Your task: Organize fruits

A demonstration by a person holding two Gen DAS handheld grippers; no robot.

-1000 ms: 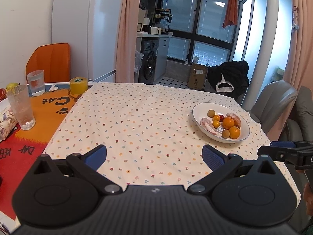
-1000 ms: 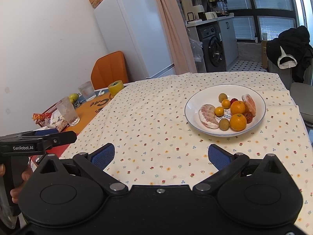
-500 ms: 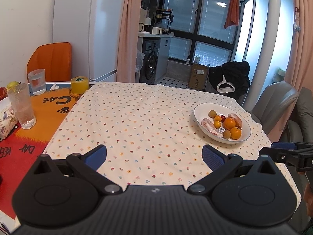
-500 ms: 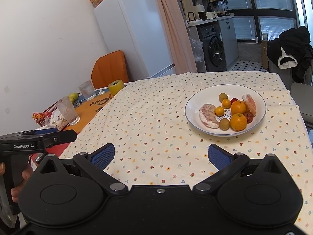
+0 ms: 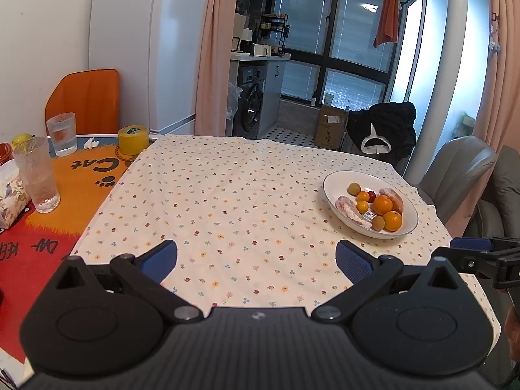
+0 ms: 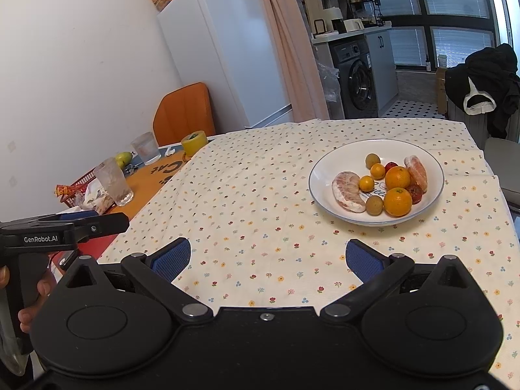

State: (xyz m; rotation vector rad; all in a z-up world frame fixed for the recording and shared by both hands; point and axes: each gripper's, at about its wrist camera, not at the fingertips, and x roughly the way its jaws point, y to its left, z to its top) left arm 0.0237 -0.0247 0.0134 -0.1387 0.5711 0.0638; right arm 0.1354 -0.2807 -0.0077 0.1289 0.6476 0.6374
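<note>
We see a worktop point(image 6: 253, 227) covered by a cream cloth point(image 5: 227, 201) printed with small flowers, set in a kitchen-dining room. At the upper left of the left wrist view stands a white fridge point(image 5: 152, 48), with an orange chair back point(image 5: 84, 100) below it and a washing machine point(image 5: 252, 107) toward the centre. Dark windows fill the upper right, and a grey chair point(image 5: 458, 175) sits at the right edge of the worktop.

The cloth's broad middle lies bare, from the near edge at the bottom of the frame across to the far edge. At the left the cloth ends and an orange and red mat point(image 5: 74, 175) shows, bearing two glasses point(image 5: 37, 175) and a yellow roll of tape point(image 5: 133, 139).

A white bowl point(image 6: 325, 175) rests on the cloth at centre right of the right wrist view, near the worktop's right edge. In it we see two oranges point(image 6: 398, 201), smaller yellow-orange fruits point(image 6: 366, 183), brownish round fruits point(image 6: 374, 204), small red fruits, and two peeled pinkish citrus pieces point(image 6: 347, 191).

Our left gripper point(image 5: 256, 256) fills the bottom of its view, its blue fingers point(image 5: 161, 255) spread wide over bare cloth, gripping nothing. Our right gripper point(image 6: 268, 256) likewise has its fingers spread apart and empty, well short of the bowl. A hand point(image 6: 35, 292) at lower left grips the left tool's handle.
</note>
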